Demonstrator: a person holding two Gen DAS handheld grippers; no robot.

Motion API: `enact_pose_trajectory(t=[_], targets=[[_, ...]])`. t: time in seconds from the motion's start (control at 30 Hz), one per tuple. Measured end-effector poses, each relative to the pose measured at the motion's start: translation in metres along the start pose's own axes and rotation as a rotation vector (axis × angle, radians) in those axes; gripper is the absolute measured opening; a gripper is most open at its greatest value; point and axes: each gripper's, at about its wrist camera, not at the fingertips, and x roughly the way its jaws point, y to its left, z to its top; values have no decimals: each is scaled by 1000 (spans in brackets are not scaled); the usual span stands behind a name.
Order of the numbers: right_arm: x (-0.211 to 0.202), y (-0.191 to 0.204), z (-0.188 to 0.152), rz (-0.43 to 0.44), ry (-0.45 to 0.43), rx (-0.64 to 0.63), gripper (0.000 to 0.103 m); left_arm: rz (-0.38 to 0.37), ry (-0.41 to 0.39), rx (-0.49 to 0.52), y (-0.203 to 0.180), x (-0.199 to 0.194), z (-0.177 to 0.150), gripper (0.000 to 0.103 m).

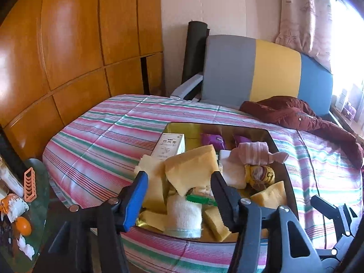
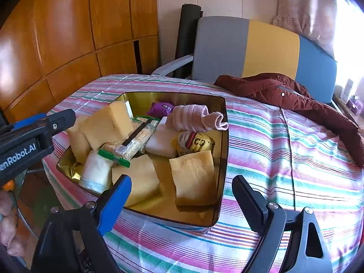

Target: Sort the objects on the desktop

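Observation:
A gold tin tray [image 2: 224,150] [image 1: 281,154] sits on a striped tablecloth [image 2: 284,150]. It holds yellow sponges [image 2: 193,177] [image 1: 191,166], a white rolled sock [image 2: 96,170] [image 1: 184,216], a pink rolled sock [image 2: 193,117] [image 1: 252,153], a yellow patterned sock [image 2: 198,144] [image 1: 261,174], a snack bar [image 2: 132,145], a purple packet [image 2: 162,109] and a white box [image 1: 169,145]. My left gripper [image 1: 179,182] is open and empty, hovering over the tray's near left end; it shows at the left of the right wrist view [image 2: 61,119]. My right gripper [image 2: 182,184] is open and empty over the tray's near edge.
A dark red jacket [image 2: 295,100] lies on the table's far right. A grey, yellow and blue chair [image 2: 250,47] stands behind. A glass side table [image 1: 43,204] at the left carries an orange rack [image 1: 29,184], an orange ball [image 1: 22,226] and packets. Wooden panels [image 2: 68,34] line the left.

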Motion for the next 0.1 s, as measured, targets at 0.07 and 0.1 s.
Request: enact_pose_trajectory(t=[0.07, 0.1], targets=[[-2, -4, 0, -2, -15, 18, 91, -1, 4, 1, 2, 1, 0, 58], [-3, -6, 0, -5, -22, 31, 91, -3, 11, 3, 2, 3, 0, 58]])
